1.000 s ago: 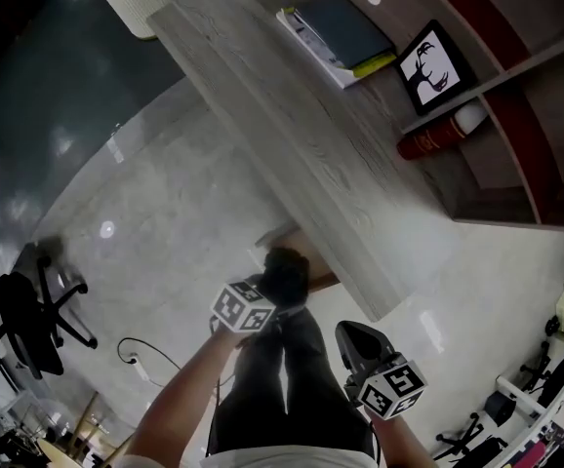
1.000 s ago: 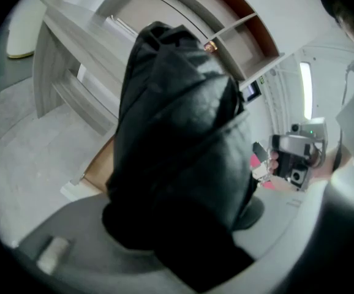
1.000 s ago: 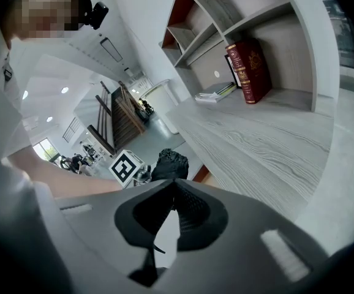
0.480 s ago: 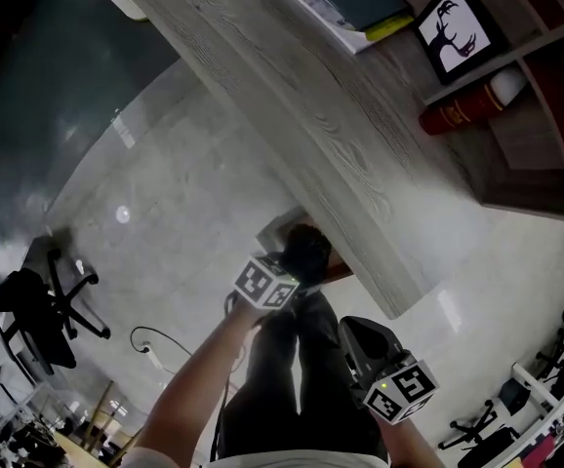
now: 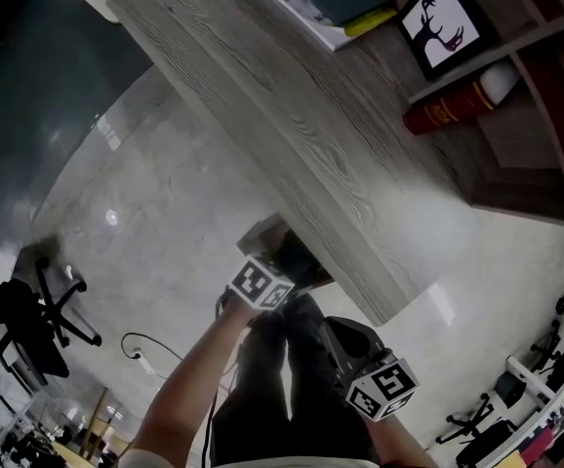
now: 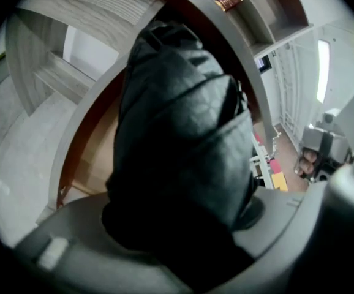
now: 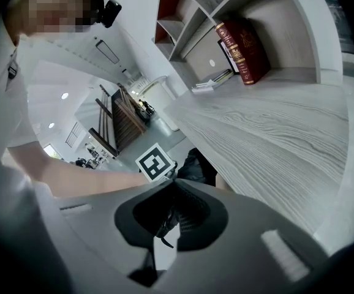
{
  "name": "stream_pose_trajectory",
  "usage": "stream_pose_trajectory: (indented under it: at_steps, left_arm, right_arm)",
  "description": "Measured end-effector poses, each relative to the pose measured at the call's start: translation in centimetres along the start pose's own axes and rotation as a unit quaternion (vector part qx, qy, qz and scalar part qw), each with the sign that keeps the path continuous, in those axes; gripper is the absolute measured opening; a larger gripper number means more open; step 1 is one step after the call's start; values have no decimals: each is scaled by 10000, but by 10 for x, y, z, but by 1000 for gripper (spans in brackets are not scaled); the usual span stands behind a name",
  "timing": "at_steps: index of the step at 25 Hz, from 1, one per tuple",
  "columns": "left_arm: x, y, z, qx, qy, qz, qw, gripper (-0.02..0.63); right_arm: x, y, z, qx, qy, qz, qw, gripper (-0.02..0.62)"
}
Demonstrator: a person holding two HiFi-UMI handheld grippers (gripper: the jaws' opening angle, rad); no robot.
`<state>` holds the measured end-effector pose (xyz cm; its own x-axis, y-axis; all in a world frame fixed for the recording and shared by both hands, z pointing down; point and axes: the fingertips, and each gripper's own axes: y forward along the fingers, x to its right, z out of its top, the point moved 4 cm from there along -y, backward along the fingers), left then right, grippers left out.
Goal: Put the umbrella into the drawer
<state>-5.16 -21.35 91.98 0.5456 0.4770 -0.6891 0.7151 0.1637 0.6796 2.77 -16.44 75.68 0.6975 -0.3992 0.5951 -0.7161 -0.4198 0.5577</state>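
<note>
The left gripper point(image 5: 282, 273) is clamped on the black folded umbrella point(image 6: 183, 133), with both jaws pressing its sides. In the left gripper view the umbrella fills the space between the 2 jaws and points up toward the underside of the grey wooden desk point(image 5: 302, 135). The open drawer point(image 5: 267, 234) sits just under the desk edge and shows a brown wooden inside. From the head view the umbrella is right at the drawer opening, but I cannot tell if its end is already inside. The right gripper point(image 7: 173, 184) has its jaws together with nothing between them, and it hangs near the desk edge, beside the left one. On the shelf behind the desk stand 1 red book point(image 7: 241, 51) and 1 framed deer picture point(image 5: 443, 27).
</note>
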Motion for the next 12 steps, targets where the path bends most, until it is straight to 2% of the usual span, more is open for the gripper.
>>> stream_pose_trajectory:
  at_steps: [12]
  left_arm:
    - [-14,23,8,-252,224,132,9993,288]
  right_arm:
    - [10,40,-22,-280,-52,131,9995,5]
